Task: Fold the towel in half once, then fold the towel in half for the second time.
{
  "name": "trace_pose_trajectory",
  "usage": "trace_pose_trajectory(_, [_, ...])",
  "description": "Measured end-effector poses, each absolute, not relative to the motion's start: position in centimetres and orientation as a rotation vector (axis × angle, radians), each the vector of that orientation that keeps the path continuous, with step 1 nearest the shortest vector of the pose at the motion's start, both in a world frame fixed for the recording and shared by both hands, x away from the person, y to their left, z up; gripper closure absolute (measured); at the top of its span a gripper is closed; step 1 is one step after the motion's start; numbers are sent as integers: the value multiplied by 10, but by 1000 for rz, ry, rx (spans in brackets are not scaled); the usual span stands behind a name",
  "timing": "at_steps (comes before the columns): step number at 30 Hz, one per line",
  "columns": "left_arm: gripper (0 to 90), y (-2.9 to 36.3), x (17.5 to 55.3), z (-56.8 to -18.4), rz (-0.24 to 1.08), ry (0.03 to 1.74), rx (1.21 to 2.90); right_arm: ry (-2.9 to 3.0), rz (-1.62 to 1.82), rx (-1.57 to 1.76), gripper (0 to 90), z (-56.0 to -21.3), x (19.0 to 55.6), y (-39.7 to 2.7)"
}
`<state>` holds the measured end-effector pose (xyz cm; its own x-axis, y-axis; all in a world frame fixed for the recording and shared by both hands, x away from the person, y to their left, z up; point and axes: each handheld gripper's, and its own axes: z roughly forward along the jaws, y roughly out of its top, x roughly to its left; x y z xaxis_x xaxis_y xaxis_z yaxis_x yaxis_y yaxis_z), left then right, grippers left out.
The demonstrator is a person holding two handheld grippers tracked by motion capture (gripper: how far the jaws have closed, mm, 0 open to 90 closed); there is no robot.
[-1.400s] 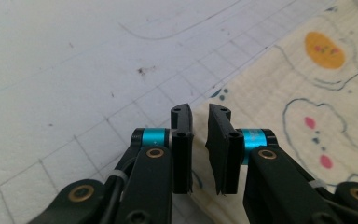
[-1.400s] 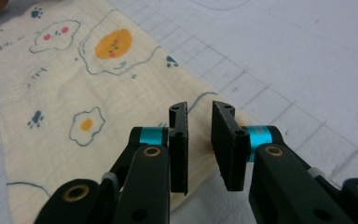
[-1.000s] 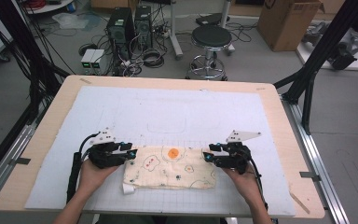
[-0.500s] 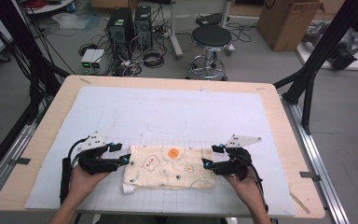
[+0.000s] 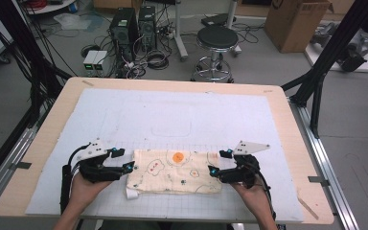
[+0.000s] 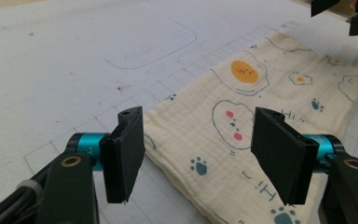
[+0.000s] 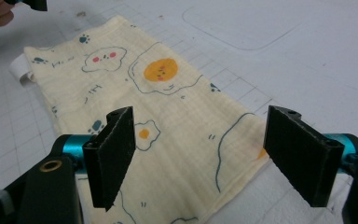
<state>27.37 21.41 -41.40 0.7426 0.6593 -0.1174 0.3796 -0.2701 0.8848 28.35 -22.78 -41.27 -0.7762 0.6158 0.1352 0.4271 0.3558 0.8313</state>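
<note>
A folded cream cloth [image 5: 174, 171] printed with fried eggs and paw marks lies flat near the worktop's [image 5: 38, 191] front edge. The left tool [image 5: 123, 160] and right tool [image 5: 219, 163], jaws just opened wide and gripping nothing, sit at its two short ends.

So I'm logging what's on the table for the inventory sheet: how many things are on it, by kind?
Folded printed cloth: 1
White gridded mat: 1
Hand-held grippers: 2, the left gripper and the right gripper, both open at the cloth's two ends
Total: 4
</note>
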Motion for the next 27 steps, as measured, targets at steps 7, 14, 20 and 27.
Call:
trace_pose_trajectory(7, [349, 213, 273, -414, 340, 792, 1903, 2436, 1353, 925, 246, -415, 283, -222])
trace_pose_trajectory(14, [347, 213, 274, -415, 341, 786, 1913, 2436, 1346, 933, 247, -416, 283, -220])
trace_pose_trajectory(20, [347, 211, 276, -417, 345, 799, 1918, 2441, 1342, 931, 239, -417, 285, -220])
trace_pose_trajectory(27, [380, 210, 288, -415, 344, 846, 1905, 2450, 1322, 974, 248, -411, 298, -223])
